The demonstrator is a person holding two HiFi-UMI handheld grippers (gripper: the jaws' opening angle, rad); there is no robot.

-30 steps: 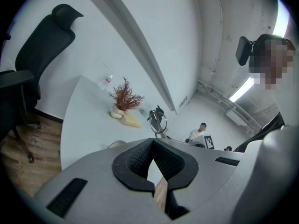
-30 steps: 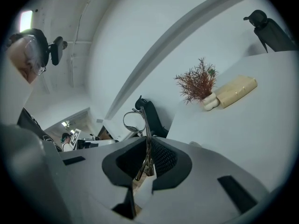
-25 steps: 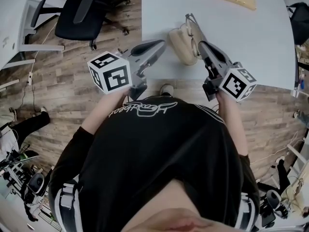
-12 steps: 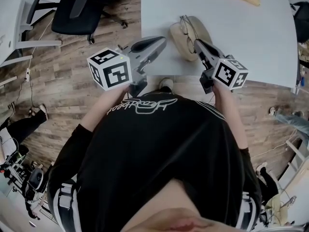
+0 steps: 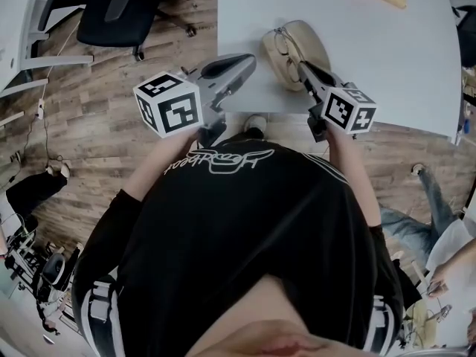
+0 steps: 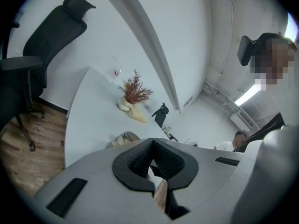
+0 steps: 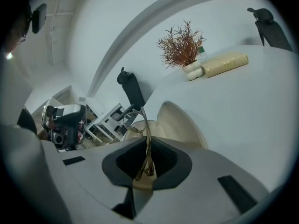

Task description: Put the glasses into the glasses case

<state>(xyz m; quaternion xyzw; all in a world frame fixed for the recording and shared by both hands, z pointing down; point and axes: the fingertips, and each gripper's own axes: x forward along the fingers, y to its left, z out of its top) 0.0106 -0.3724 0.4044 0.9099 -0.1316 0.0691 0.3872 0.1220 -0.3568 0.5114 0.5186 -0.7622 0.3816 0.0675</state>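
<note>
Head view, nearest first. Holds left claw [image 5: 242, 64] pressed together, empty, over the near corner of the counter [image 5: 372, 43]. Pinches glasses [image 7: 145, 129] by the frame in right claw [image 7: 147, 148], lenses at the open glasses case [image 7: 180, 120] just ahead; contact not discernible. Shows a dried plant [image 7: 181, 45] beyond, on the same counter.

Pale wood-plank floor [image 5: 97, 162] runs under a broad white table [image 5: 387, 58] — a black office chair [image 5: 123, 13] stands off its corner. Plain white walls [image 6: 201, 27], a tube light [image 6: 247, 96] overhead, a dried reddish plant [image 7: 181, 45] at the table's far end.
</note>
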